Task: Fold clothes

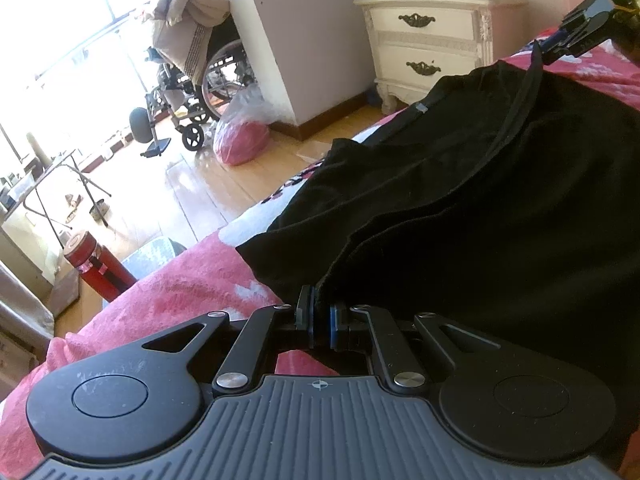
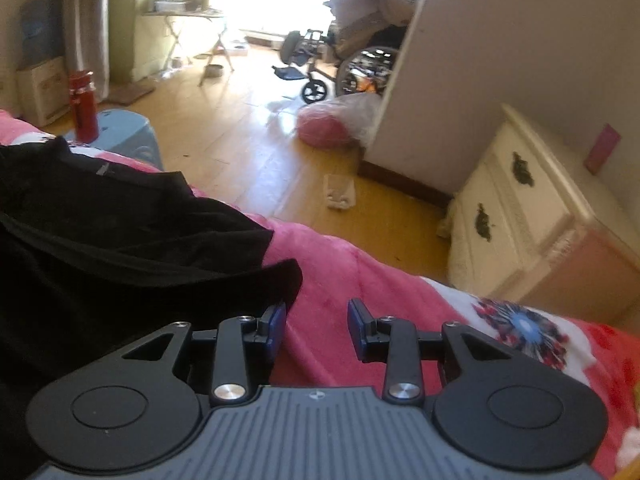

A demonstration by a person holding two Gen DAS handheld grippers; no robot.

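A black garment [image 1: 480,200] lies bunched on a pink flowered blanket [image 1: 180,292] covering the bed. My left gripper [image 1: 320,320] is shut on a fold at the garment's near edge, the cloth rising from between its pads. The right gripper [image 1: 580,28] shows far off at the top right of the left wrist view, touching the garment's far edge. In the right wrist view my right gripper [image 2: 316,328] stands open over the blanket [image 2: 360,280]. The black garment [image 2: 120,248] lies at its left, its edge against the left finger's pad [image 2: 276,326].
A cream nightstand [image 1: 432,44] with two drawers stands beside the bed. On the wooden floor [image 2: 248,140] are a bagged pink bundle [image 2: 332,124], a wheelchair [image 1: 192,92] draped with cloth, a red bottle [image 2: 83,106] on a blue stool and a folding table [image 2: 192,28].
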